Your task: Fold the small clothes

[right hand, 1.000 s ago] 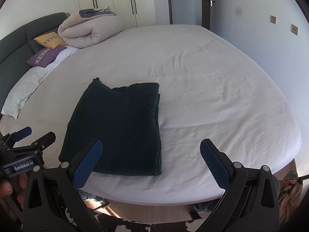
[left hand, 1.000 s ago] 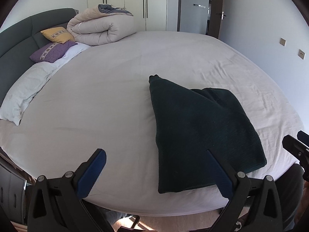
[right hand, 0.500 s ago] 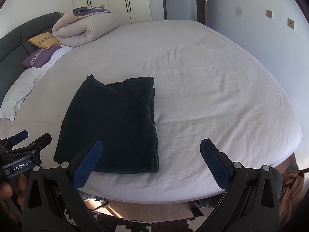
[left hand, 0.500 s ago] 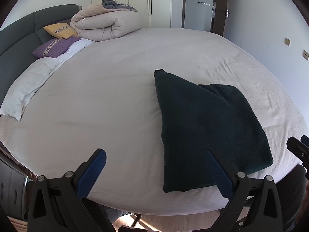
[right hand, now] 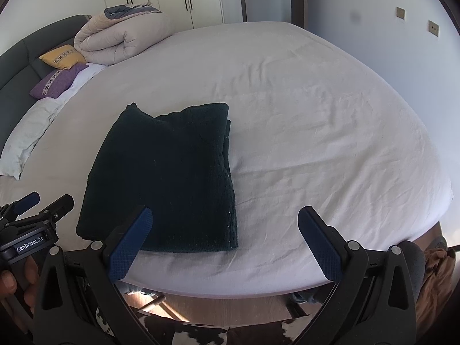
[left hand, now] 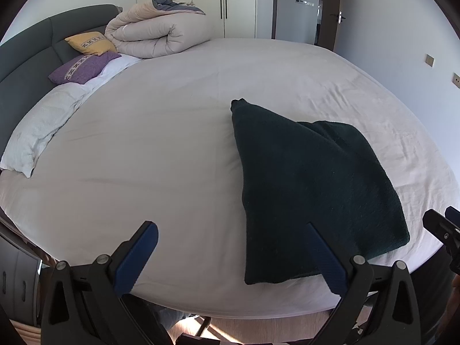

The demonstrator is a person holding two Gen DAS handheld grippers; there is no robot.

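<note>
Dark knit sweater (right hand: pixel 166 178) lying folded flat near the front edge of the bed (right hand: pixel 316 115). Left claw (left hand: pixel 230 254) and right claw (right hand: pixel 224 243) both spread wide, holding nothing. Looks soft, thick, floppy; probably best pinched at a near corner, through all layers.

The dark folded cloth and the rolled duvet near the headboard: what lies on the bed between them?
Only bare white sheet lies between the dark folded cloth and the rolled duvet. Both wrist views show it.
</note>
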